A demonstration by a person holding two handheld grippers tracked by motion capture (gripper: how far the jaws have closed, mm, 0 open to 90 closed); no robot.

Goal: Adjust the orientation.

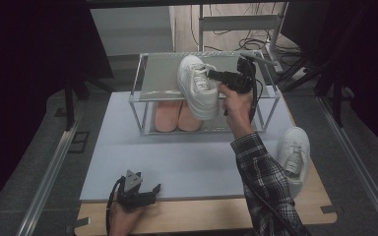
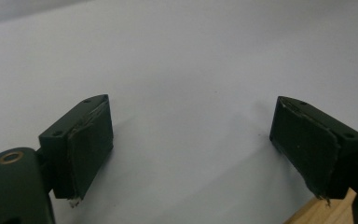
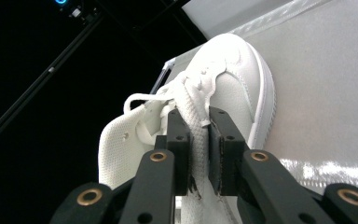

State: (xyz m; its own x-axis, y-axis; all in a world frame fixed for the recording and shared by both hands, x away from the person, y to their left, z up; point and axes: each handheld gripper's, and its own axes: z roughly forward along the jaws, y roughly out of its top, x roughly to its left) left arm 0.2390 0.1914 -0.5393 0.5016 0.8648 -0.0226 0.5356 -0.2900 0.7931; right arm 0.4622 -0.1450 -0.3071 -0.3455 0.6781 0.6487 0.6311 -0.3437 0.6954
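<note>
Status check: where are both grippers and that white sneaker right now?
Right gripper clamped on white sneaker tongue, over rack's top shelf. Left gripper open, idle at table's near edge. Second sneaker waits, table right. Path clear.

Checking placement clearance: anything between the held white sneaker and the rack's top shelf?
Nothing visible. The right gripper is shut on the white sneaker at its laces and tongue, over the top shelf, whose surface looks bare. The pink slippers sit on the shelf below.

No readable text anywhere I look, no brand or label legible on the white sneaker (image 3: 233, 88) pinched in my right gripper (image 3: 199, 140), none on the second sneaker (image 1: 294, 152), no numbers or signs on the rack (image 1: 147, 78) or surface (image 1: 177, 157).
</note>
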